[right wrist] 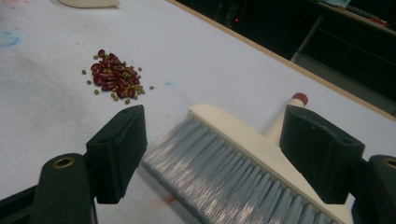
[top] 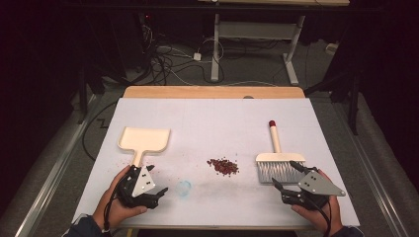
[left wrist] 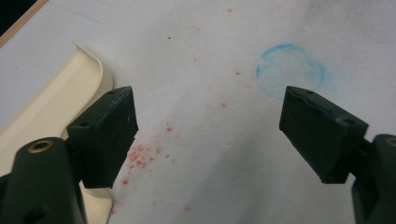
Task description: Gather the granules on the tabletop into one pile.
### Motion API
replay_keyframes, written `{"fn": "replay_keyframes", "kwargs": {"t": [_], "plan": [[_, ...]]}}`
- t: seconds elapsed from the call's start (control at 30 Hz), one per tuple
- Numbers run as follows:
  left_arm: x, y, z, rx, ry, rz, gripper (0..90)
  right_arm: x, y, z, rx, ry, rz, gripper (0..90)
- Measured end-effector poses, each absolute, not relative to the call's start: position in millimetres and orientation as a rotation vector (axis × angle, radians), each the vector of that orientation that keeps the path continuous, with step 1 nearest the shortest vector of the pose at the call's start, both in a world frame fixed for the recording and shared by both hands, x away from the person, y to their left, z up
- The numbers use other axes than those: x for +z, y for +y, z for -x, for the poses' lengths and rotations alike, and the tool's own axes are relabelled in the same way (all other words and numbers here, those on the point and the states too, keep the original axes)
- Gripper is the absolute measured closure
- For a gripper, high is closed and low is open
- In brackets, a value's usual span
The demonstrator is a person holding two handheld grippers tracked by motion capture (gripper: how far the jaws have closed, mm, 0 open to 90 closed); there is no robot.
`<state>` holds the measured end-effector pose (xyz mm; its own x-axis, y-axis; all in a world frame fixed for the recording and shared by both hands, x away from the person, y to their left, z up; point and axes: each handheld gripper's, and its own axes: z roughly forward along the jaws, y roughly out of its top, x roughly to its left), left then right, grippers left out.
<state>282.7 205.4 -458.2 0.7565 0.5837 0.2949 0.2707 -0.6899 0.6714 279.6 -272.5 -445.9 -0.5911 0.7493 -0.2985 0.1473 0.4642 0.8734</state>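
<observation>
While both grippers sit low at the near edge of the white table (top: 207,113), neither grasps anything. The left gripper (top: 157,178) has its jaws spread wide with bare table between them; its own view shows the dustpan (left wrist: 56,100) just beside the left jaw, partly hidden behind it and cut off at the frame's edge, so whether they touch cannot be told. A blue ring stain (left wrist: 290,70) lies ahead of the other jaw, and faint red specks (left wrist: 140,156) dot the surface. From above, the dustpan (top: 144,140) lies flat with its handle running toward the left hand (top: 116,207).

The right gripper (top: 285,176) also has released jaws, hovering at the brush (top: 279,163), whose grey bristles (right wrist: 224,172) lie between them. Contact there is unclear. The brush handle is mostly hidden behind the right jaw; only its red tip (right wrist: 300,98) peeks out.

A pile of beans (top: 223,166), red with small green ones, lies mid-table between brush and dustpan, apart from both.
</observation>
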Motion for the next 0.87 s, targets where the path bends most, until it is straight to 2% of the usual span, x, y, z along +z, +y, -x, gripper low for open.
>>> {"fn": "replay_keyframes", "kwargs": {"t": [0.87], "plan": [[-459.3, 204.5, -289.9, 0.640, 0.642, -2.331, 18.5, -447.6, -272.1, -282.5, 1.087, 2.036, -0.751, 23.3]]}}
